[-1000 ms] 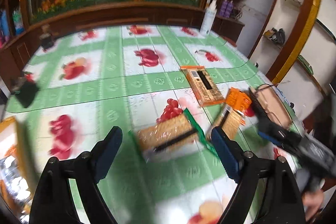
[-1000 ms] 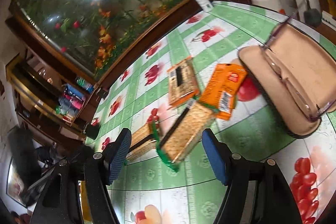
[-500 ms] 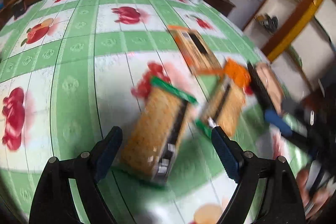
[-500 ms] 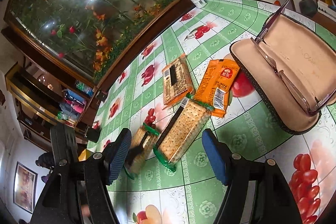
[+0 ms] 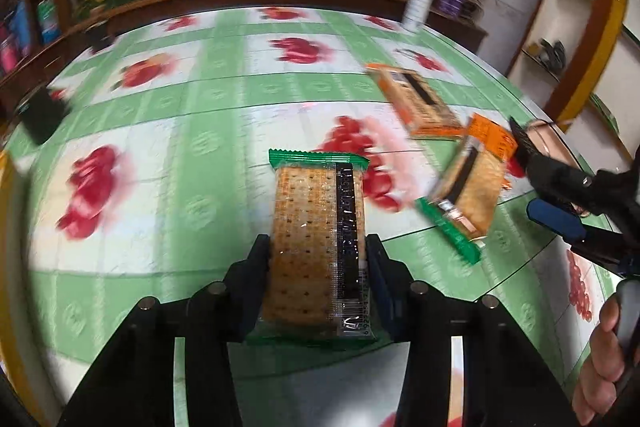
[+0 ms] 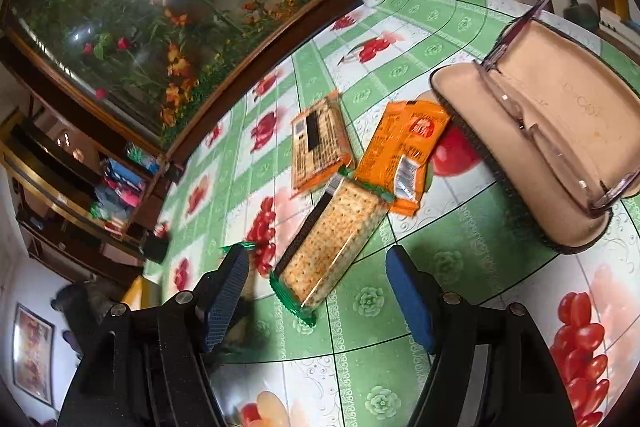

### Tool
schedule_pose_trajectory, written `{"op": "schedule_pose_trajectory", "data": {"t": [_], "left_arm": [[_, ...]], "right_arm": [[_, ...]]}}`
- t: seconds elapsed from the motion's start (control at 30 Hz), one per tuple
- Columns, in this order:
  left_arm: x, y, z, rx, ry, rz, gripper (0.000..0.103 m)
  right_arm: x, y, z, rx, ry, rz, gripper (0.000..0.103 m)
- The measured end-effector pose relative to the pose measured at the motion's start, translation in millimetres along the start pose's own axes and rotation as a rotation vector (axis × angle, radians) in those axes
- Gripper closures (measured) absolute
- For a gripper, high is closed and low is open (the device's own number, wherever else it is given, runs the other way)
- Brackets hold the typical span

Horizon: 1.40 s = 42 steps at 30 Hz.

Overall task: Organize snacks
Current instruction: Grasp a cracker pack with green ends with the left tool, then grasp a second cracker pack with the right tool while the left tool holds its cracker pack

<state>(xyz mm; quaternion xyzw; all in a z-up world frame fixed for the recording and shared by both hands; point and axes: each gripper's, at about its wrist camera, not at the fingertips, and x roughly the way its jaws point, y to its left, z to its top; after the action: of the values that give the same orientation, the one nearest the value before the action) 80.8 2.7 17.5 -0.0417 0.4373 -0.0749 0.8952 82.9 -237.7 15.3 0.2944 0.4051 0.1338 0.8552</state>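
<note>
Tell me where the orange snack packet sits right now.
In the right wrist view, the orange snack packet lies centre-right on the tablecloth, between the open glasses case and the cracker packs.

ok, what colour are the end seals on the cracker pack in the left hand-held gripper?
Green, on the cracker pack in the left hand-held gripper; clearest in the left wrist view.

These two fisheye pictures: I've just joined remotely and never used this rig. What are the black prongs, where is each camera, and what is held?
No robot here: a person holds a two-finger gripper in each hand, each with a camera looking along its fingers. The left view shows the left gripper, whose jaws have just been closing, pressing both sides of a green-edged cracker pack. The right view shows the right gripper open and empty, above a second cracker pack. On the green fruit-print tablecloth also lie an orange-edged cracker pack, an orange snack bag and an open glasses case holding spectacles.
</note>
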Motion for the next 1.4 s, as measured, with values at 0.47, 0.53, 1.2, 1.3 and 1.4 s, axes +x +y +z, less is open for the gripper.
{"op": "schedule_pose_trajectory", "data": {"t": [0.47, 0.53, 1.2, 1.3, 1.4], "left_arm": [[-22, 34, 6, -0.075, -0.082, 0.014, 0.057], [-23, 37, 7, -0.083, -0.084, 0.015, 0.057], [-21, 48, 10, -0.128, -0.073, 0.021, 0.057], [-22, 50, 11, -0.133, -0.076, 0.023, 0.057], [-24, 50, 11, -0.135, -0.086, 0.026, 0.057]], "right_arm": [[56, 36, 12, -0.107, 0.048, -0.257, 0.026], [67, 48, 13, -0.179, 0.062, -0.326, 0.026], [83, 99, -45, -0.615, 0.121, -0.254, 0.040], [79, 97, -43, -0.602, 0.117, -0.252, 0.049], [72, 97, -37, -0.551, 0.111, -0.177, 0.051]]}}
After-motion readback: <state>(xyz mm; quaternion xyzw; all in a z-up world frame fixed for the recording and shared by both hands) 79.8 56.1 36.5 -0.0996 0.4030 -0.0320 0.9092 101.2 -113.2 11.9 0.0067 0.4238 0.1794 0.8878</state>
